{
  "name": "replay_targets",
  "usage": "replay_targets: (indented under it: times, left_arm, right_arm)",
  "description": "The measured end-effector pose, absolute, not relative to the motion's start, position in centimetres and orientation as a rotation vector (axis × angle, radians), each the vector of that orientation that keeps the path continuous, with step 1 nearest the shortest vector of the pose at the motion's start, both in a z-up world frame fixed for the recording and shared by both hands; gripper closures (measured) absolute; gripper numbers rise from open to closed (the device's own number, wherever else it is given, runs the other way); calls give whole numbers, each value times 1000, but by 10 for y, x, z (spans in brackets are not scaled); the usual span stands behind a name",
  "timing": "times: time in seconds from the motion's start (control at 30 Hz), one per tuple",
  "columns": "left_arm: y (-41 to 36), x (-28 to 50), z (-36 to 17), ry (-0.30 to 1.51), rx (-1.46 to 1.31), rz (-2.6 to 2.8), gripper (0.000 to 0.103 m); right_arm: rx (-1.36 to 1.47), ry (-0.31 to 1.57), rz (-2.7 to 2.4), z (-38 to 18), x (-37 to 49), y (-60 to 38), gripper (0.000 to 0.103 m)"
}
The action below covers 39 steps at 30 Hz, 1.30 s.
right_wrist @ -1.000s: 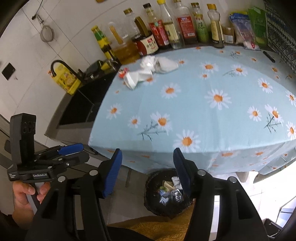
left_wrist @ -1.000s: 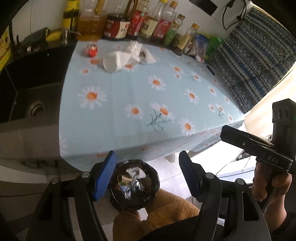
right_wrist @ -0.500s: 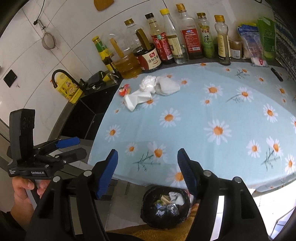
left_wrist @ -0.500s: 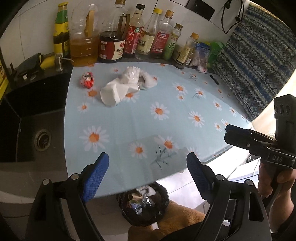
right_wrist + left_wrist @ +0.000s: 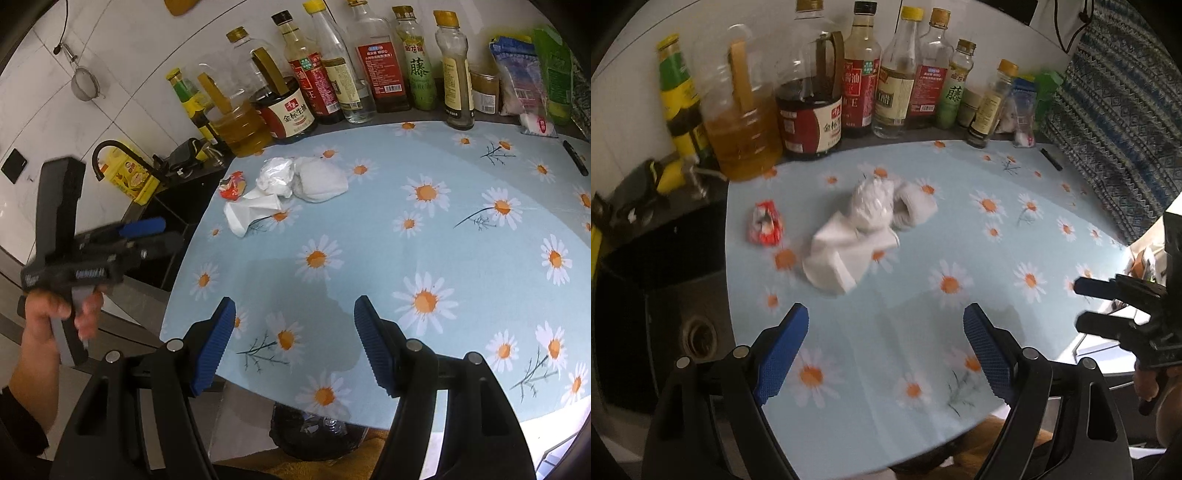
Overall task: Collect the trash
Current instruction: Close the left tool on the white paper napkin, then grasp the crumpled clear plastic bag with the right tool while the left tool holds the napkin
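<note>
Both claws, left (image 5: 882, 343) and right (image 5: 293, 339), spread wide and empty above the near surface (image 5: 461, 229); crumpled tissues (image 5: 275, 177) and red wrapper (image 5: 232, 184) lie far left.

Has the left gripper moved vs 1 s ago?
Yes. The left gripper has risen and advanced over the table; earlier it hung below the table edge over the bin. Its jaws are open.
</note>
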<state>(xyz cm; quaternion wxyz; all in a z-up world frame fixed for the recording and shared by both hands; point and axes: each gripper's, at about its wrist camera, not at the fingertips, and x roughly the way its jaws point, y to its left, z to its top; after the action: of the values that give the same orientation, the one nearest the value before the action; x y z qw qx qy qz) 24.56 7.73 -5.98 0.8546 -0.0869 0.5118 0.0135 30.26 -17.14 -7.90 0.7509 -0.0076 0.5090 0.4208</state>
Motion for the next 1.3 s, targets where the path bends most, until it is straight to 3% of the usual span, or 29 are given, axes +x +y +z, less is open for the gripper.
replay_targets:
  times: [0.67,0.77,0.93,1.3]
  left_arm:
    - [113,337,-142,1291,-106,44,20]
    - [111,342,-148,1314,-86,35,23]
    - [111,346,-156,1338,-81,15,40]
    - [102,334,-148,1324,-86,-14,42]
  right_arm:
    - [16,1185,927,-111,361,-178,36]
    - [21,1190,939,-113,364,-174,36]
    - [21,1198,956,-116,366,-169,36]
    - [18,1199,968,-116,363,-166,36]
